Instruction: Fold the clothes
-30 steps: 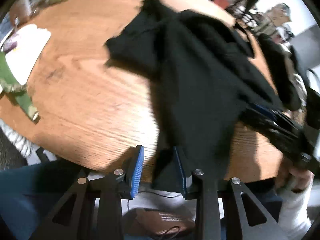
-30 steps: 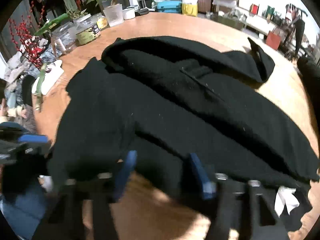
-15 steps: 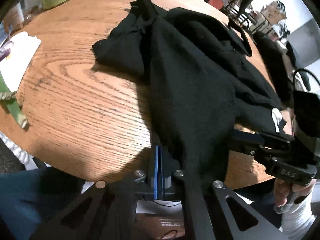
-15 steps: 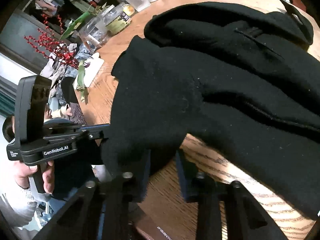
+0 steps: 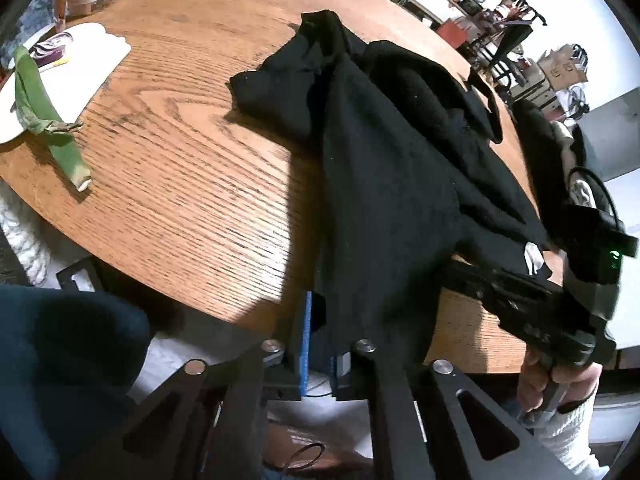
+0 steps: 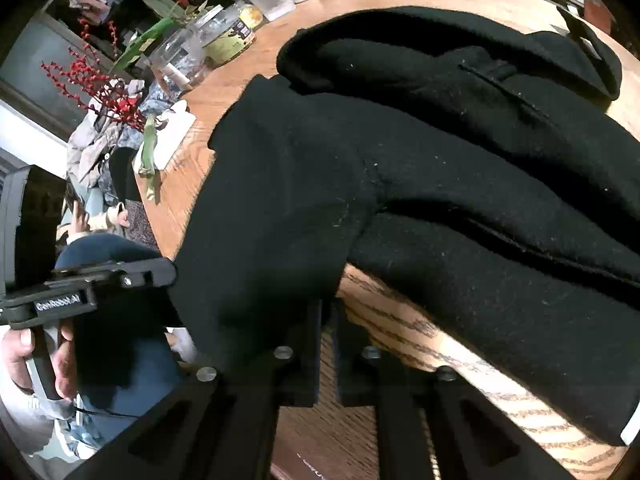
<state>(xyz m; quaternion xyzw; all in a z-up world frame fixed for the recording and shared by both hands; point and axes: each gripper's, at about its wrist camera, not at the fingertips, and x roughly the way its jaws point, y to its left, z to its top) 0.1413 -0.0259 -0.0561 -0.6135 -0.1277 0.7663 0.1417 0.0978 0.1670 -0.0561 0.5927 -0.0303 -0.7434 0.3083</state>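
Sprawling over the round wooden table (image 5: 168, 168), the black wool coat (image 6: 460, 168) looks heavy, thick and limp, so its near hem suits gripping. Left tongs (image 5: 318, 344) and right tongs (image 6: 328, 344) have just been closing, each clenched on that hem.

We look from two cameras, one on each gripper, both tilted steeply down over the near edge of the round table (image 5: 168, 184). Our left view faces across the wood toward the far right, close above the coat (image 5: 384, 208), with the right gripper (image 5: 520, 300) at its right edge. Our right view faces the opposite side, closer to the coat (image 6: 440, 168), with the left gripper (image 6: 80, 292) at its left. Both views share the coat, the table and the white plate (image 5: 76, 72).
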